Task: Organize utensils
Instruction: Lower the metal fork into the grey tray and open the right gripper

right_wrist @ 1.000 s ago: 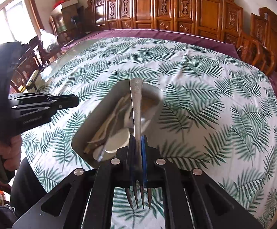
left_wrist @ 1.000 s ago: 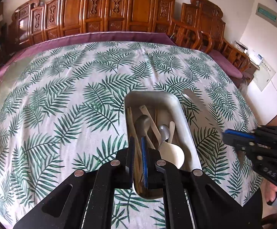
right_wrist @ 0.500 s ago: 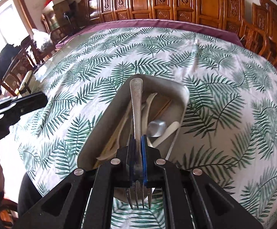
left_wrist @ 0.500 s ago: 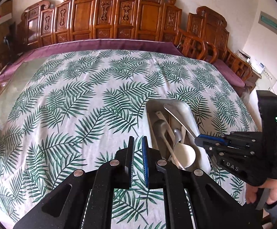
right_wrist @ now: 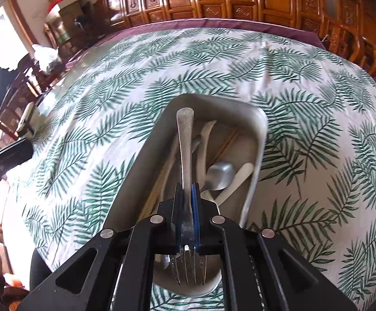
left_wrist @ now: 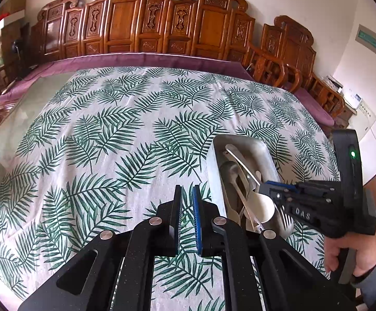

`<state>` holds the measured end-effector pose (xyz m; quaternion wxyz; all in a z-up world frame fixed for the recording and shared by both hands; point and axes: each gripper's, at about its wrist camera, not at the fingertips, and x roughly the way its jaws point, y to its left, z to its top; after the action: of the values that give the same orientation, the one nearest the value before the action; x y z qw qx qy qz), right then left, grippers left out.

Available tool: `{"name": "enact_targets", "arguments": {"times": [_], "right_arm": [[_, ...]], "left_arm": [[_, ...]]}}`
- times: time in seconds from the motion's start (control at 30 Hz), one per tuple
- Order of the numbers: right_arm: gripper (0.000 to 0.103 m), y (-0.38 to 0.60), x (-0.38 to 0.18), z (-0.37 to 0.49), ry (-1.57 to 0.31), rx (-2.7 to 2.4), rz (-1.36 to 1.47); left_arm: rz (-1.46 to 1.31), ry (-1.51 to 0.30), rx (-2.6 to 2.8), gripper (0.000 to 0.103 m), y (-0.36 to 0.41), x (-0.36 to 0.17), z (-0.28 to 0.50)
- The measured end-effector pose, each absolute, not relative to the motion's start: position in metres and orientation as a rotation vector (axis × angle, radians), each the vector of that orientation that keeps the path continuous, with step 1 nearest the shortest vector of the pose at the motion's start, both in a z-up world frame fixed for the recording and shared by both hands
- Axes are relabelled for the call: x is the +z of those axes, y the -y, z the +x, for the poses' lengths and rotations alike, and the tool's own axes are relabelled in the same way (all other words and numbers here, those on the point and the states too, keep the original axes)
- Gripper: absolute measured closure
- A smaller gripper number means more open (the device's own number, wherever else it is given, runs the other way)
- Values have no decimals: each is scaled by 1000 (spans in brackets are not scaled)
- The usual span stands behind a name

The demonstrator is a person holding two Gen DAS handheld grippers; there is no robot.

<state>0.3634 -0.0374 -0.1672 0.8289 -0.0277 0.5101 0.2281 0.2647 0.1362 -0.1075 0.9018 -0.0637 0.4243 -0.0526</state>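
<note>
While clamped, right claw (right_wrist: 187, 194) holds fork (right_wrist: 185, 140) (over tray (right_wrist: 261, 140)).

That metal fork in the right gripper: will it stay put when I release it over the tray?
The fork is polished metal, so probably stiff but slippery; clamped near its tines, its long handle may swing down on release. It would land on the spoons crowding the tray, so it will likely slide rather than settle.

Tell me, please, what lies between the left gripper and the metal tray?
Nothing: in the left wrist view, only bare palm-leaf tablecloth lies between the left gripper and the metal tray, which sits just right of its fingertips.
</note>
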Motion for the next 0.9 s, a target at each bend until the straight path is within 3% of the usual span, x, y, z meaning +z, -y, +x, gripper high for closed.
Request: {"name": "enact_targets", "arguments": {"times": [0.73, 0.77, 0.83, 0.9], "right_arm": [[94, 62, -128, 349, -952, 467, -56], [94, 65, -125, 345, -944, 467, -53], [94, 73, -117, 336, -927, 466, -45], [94, 82, -109, 325, -907, 465, -38]], "left_arm": [[-95, -848, -120, 95, -113, -90, 250], [-91, -843, -120, 94, -111, -87, 247], [-82, -828, -118, 78, -106, -81, 241], [-74, -818, -119, 76, -100, -76, 234]]}}
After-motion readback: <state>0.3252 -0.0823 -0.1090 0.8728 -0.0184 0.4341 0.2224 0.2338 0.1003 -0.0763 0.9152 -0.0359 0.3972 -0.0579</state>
